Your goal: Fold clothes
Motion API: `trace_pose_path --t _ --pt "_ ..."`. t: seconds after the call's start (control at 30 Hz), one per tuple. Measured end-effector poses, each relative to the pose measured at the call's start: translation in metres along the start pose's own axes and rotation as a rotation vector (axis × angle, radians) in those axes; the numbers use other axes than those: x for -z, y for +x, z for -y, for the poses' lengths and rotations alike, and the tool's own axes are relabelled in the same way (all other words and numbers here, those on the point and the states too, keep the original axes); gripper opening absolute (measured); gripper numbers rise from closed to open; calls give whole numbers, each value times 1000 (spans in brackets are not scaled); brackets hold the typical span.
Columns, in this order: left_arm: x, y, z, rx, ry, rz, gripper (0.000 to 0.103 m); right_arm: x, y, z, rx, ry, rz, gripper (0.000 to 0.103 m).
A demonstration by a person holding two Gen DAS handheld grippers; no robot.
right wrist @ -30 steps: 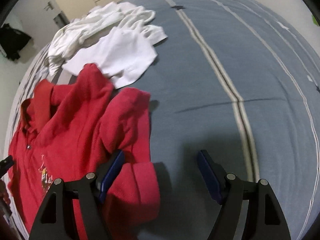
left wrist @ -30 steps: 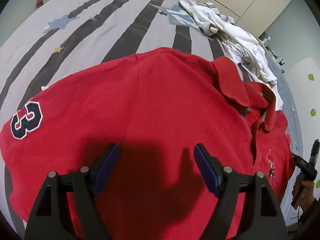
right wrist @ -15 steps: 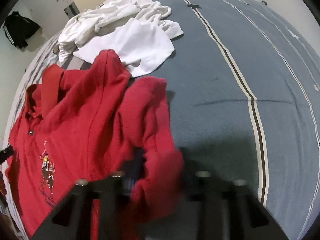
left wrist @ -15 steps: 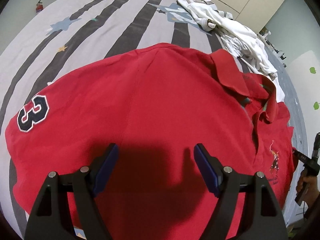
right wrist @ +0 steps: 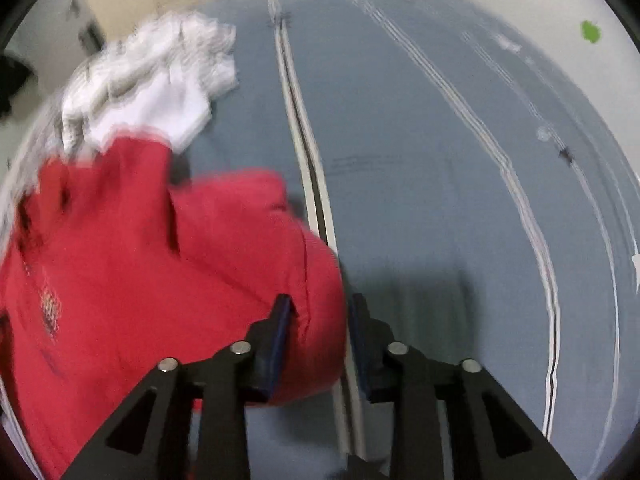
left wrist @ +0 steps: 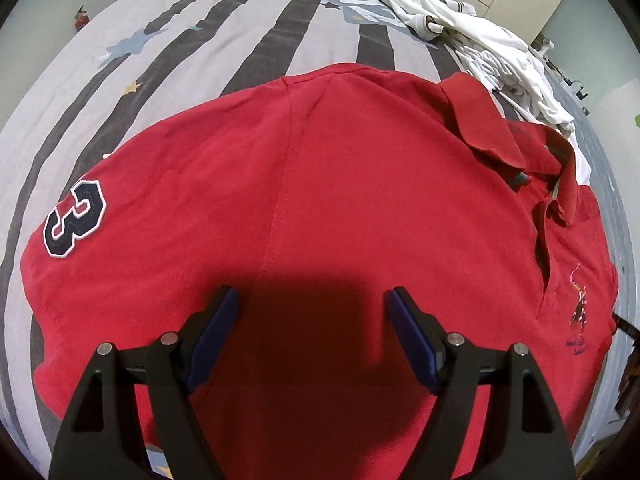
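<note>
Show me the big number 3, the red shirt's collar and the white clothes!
number 3 (left wrist: 75,220), left wrist view, middle of patch.
collar (left wrist: 482,120), left wrist view, flat flap.
white clothes (left wrist: 480,40), left wrist view, middle of pile.

Left tool (left wrist: 312,336): two matte black plastic arms, triangular cut-outs in each, angular truss shape. Dark blue flat pads on inner faces of fingers (left wrist: 212,340). Four round silver screw heads, two per arm, near pad bases.

Right tool (right wrist: 318,336): same build, black arms with triangular cut-outs, dark blue pads (right wrist: 276,344), four silver screw heads. View blurred; finer marks unreadable.
</note>
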State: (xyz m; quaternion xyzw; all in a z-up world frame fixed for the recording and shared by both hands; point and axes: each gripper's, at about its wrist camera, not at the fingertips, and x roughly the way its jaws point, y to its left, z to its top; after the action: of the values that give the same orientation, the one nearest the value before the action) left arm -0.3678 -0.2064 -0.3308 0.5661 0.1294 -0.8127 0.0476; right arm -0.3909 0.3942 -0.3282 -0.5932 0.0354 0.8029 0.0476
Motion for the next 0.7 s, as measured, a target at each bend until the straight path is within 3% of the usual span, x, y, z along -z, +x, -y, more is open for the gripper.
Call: trace_pose_path --t 0.2,0.33,0.43,0.6,0.67,0.7 --pt "-4 1 0 -1 16 -14 75 6 -28 13 -47 130 66 46" --pt "-6 1 -1 0 18 -14 75 -15 -45 7 -71 109 155 59" --pt "-6 2 0 -4 16 -14 75 -42 -31 -4 -68 89 149 66" --pt "-6 4 0 -4 13 -12 75 -60 13 -18 -71 32 4 64" --pt "-6 5 0 -3 16 -11 75 -61 18 -17 -104 45 1 53" --pt "-6 5 0 -2 20 -10 75 -62 17 -17 -117 56 8 33"
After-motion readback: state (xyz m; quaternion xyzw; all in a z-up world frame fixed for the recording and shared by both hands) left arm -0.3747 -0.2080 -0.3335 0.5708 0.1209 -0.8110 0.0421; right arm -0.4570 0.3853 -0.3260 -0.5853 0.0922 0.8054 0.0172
